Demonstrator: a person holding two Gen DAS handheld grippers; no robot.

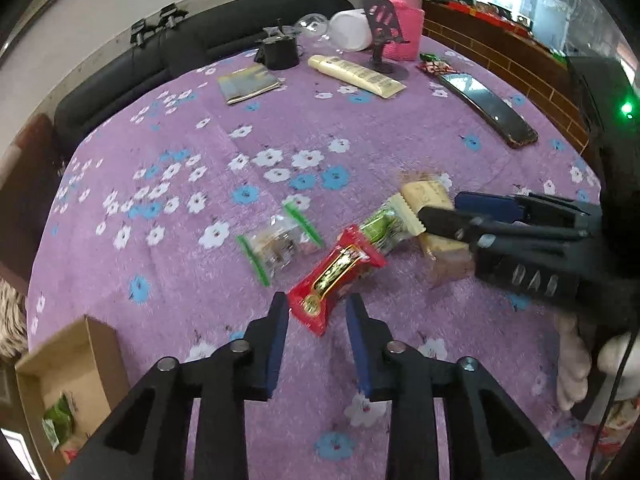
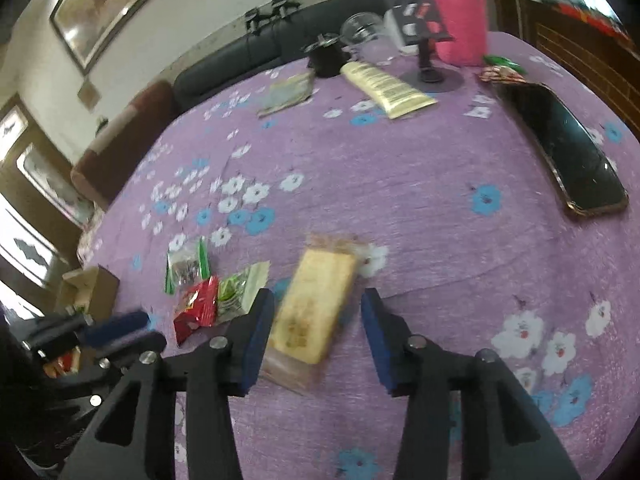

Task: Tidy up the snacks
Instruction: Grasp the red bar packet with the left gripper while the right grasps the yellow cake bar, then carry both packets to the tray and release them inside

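Box [image 1: 68, 364] of cardboard at 8 o'clock, one green pack inside | left gripper [image 1: 318, 312] spread, red snack [image 1: 334, 276] end between pads, unpinched; centring advised before closing | right gripper [image 2: 318, 312] spread around yellow wafer pack [image 2: 312, 312], untouched

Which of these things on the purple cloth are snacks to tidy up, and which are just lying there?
Snacks job: red snack packet, green snack packet, clear packet with green ends, yellow cake bar, cardboard box.

Just lying about: phone, cream tube, pink cup, phone stand.
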